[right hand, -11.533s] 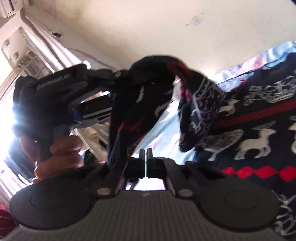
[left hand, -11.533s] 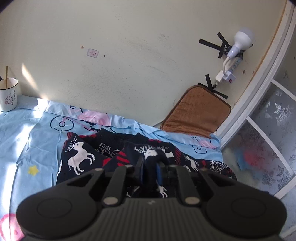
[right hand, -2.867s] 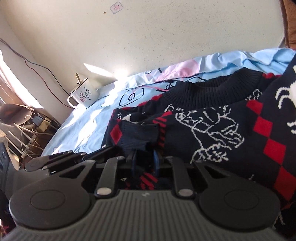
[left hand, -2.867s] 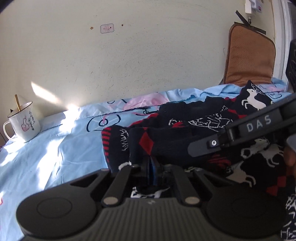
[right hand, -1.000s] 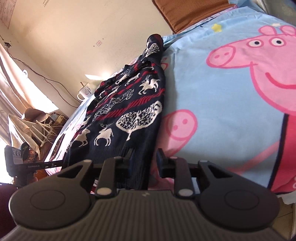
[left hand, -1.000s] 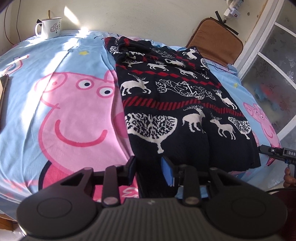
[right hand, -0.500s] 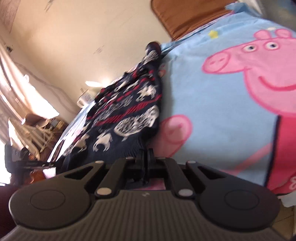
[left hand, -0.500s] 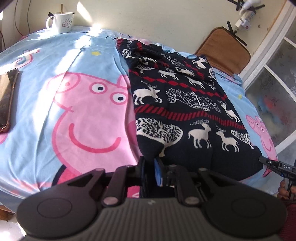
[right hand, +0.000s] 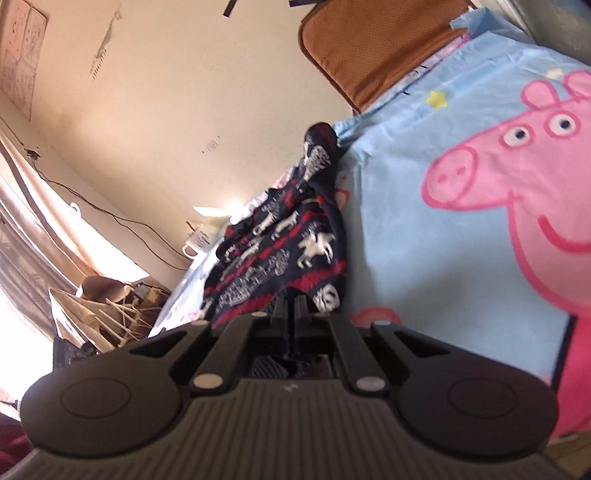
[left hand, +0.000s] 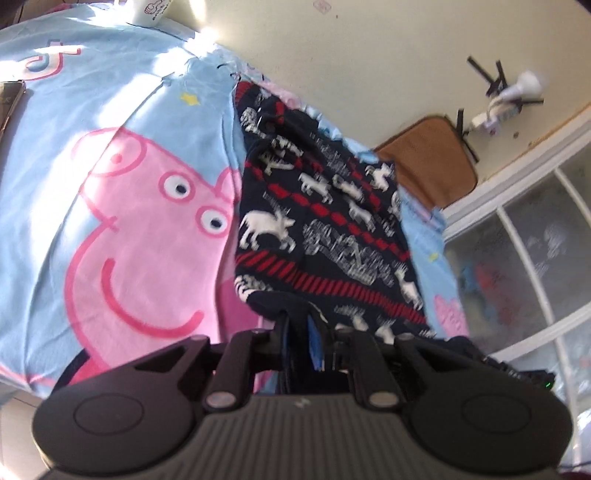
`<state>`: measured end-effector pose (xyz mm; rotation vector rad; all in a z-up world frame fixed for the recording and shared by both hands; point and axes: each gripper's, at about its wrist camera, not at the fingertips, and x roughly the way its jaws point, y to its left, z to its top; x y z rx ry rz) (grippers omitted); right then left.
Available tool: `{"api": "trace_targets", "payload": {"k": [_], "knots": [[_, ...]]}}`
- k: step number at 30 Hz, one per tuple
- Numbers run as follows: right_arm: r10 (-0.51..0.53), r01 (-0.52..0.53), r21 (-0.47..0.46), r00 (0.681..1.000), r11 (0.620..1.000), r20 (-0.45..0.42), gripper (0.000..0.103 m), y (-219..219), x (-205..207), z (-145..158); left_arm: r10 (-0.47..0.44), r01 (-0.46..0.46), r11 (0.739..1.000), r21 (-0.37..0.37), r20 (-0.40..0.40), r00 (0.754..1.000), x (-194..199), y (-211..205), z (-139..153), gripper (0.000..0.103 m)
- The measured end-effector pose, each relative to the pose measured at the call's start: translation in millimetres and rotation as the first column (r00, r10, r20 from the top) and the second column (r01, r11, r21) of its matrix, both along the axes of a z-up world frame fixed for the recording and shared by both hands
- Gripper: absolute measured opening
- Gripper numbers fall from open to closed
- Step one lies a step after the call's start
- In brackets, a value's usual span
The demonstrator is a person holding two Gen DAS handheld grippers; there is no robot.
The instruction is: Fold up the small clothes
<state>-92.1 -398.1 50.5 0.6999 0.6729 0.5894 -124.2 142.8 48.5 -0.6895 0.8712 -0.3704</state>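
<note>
A navy knitted sweater (left hand: 325, 221) with white reindeer and red stripes lies lengthwise on the blue cartoon-pig bedsheet (left hand: 122, 206). My left gripper (left hand: 301, 325) is shut on the near left corner of its hem, which is lifted off the sheet. In the right wrist view the same sweater (right hand: 280, 251) stretches away toward the wall, and my right gripper (right hand: 291, 306) is shut on the other near corner of the hem, also raised. The sweater's far end with a sleeve cuff (right hand: 319, 147) still rests on the bed.
A white mug (left hand: 151, 11) stands at the bed's far left corner, also visible as a mug (right hand: 199, 238) by the wall. A brown cushion (left hand: 428, 155) leans against the wall by a window frame (left hand: 517, 206). A phone-like slab (left hand: 11, 103) lies at the sheet's left edge.
Both grippers closed on the near hem corners about half a second ago and have since lifted them, moving forward over the sweater; the left one has rolled.
</note>
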Motion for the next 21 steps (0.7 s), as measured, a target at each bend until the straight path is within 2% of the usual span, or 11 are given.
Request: {"api": "trace_targets", "payload": {"k": [3, 5, 7, 8, 9, 10, 11, 13, 16, 19, 21], "knots": [[-0.024, 0.024, 0.000, 0.999, 1.000, 0.043, 0.006, 11.4, 44.4, 16.6, 0.079, -0.076, 0.991, -0.107, 0.026, 0.997, 31.0, 6.4, 8.8, 0.011], [-0.070, 0.070, 0.001, 0.997, 0.998, 0.033, 0.006, 18.3, 85.9, 23.1, 0.147, -0.142, 0.980, -0.139, 0.026, 0.989, 59.9, 10.9, 10.8, 0.012], [-0.172, 0.172, -0.023, 0.985, 0.985, -0.006, 0.007, 25.6, 129.1, 21.0, 0.279, -0.281, 0.949, -0.143, -0.035, 0.960, 90.6, 20.0, 2.4, 0.015], [-0.224, 0.223, -0.080, 0.974, 0.971, -0.005, 0.012, 29.2, 145.4, 19.1, 0.335, -0.341, 0.931, -0.126, -0.067, 0.940, 101.2, 24.5, -1.8, 0.028], [-0.268, 0.264, -0.145, 0.963, 0.954, -0.011, 0.015, 32.9, 158.2, 16.2, 0.378, -0.387, 0.918, -0.091, -0.100, 0.920, 111.7, 28.1, -6.5, 0.037], [-0.294, 0.283, -0.185, 0.955, 0.941, -0.034, 0.024, 33.9, 165.5, 13.5, 0.406, -0.417, 0.906, -0.067, -0.135, 0.904, 117.2, 32.6, -11.9, 0.043], [-0.290, 0.278, -0.172, 0.956, 0.945, -0.047, 0.028, 31.4, 165.8, 10.9, 0.406, -0.419, 0.904, -0.079, -0.142, 0.903, 116.4, 34.9, -14.8, 0.044], [-0.238, 0.235, -0.118, 0.971, 0.965, -0.013, 0.029, 25.7, 152.8, 8.6, 0.373, -0.380, 0.922, -0.075, -0.099, 0.923, 107.6, 38.2, -15.9, 0.050], [-0.210, 0.208, -0.162, 0.978, 0.964, 0.007, 0.039, 23.1, 129.6, 4.2, 0.360, -0.359, 0.933, 0.022, -0.052, 0.932, 94.6, 36.8, -12.9, 0.060], [-0.162, 0.156, -0.147, 0.987, 0.977, -0.026, 0.043, 20.4, 110.1, -8.2, 0.249, -0.247, 0.967, 0.059, -0.018, 0.968, 86.5, 21.2, -10.2, 0.064], [-0.137, 0.131, -0.139, 0.990, 0.982, -0.036, 0.050, 16.2, 92.9, -16.3, 0.177, -0.178, 0.976, 0.128, 0.021, 0.984, 84.0, 2.1, -5.9, 0.067]]}}
